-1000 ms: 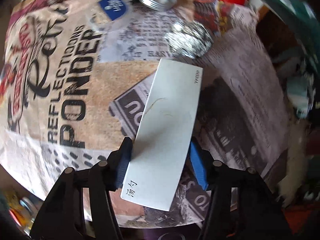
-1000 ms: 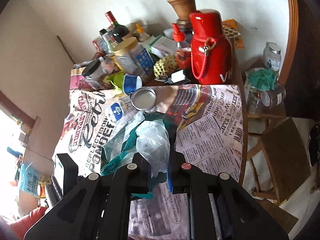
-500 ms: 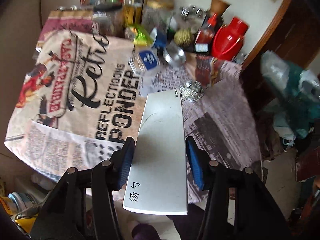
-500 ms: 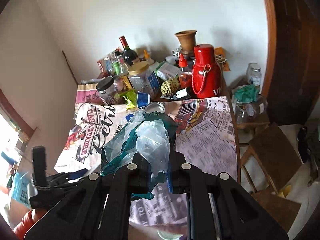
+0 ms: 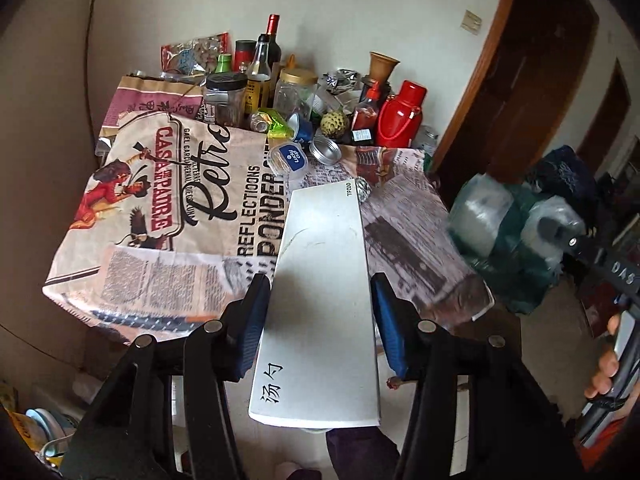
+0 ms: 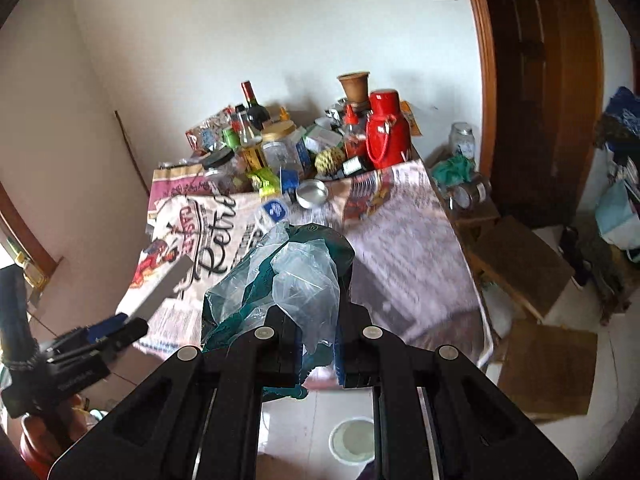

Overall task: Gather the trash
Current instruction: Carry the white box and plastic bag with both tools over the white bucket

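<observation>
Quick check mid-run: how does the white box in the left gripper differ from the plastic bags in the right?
The white box is flat, stiff and opaque, with printed characters; the plastic bags are crumpled, soft, clear and teal. The box sits between the left gripper's half-open jaws; the bags are pinched in the right gripper's nearly closed jaws. Both are held above the table's near edge.

White walls (image 6: 280,32), dark wooden door (image 6: 536,92), pale tiled floor (image 6: 576,312), cluttered cloth-covered table (image 6: 408,248)
</observation>
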Demonstrator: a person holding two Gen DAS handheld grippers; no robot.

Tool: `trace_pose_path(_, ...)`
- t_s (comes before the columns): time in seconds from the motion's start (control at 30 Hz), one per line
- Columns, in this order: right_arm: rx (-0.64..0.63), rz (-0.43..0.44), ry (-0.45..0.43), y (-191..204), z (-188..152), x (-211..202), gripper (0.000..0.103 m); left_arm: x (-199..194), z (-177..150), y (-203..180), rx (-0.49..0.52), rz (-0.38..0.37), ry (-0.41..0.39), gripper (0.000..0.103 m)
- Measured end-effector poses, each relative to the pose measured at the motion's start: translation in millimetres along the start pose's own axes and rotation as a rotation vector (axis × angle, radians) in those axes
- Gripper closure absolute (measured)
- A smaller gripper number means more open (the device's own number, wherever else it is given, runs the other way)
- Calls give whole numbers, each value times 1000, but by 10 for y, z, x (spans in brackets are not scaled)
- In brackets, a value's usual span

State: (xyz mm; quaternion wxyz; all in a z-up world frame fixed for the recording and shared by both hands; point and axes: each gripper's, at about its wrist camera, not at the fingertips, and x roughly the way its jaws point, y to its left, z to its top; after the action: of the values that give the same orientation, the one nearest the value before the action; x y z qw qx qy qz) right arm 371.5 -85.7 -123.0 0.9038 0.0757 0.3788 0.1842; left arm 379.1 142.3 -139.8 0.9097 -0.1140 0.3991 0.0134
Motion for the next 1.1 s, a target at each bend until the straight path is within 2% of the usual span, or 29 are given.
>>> trace_pose_path(0.2, 10, -26, 84, 68, -363, 0, 92, -106, -273, 60, -5, -42, 67, 52)
trace_pose_path(0.43, 5, -34, 233, -59, -886, 255, 92, 199, -689, 29, -19, -58, 194, 52)
trace_pose_path(0.7, 2, -40, 410, -428, -1574, 738, 92, 879, -1316, -141, -25, -38, 367, 52)
trace_pose_path(0.93, -13, -43, 527, -818, -2155, 1375, 92, 1701, -1931, -208, -51, -11, 487, 52)
trace_pose_path(1.1, -49, -60, 592, -1026, -2657, 1904, 92, 2379, -2478, -103, -82, 11, 562, 52)
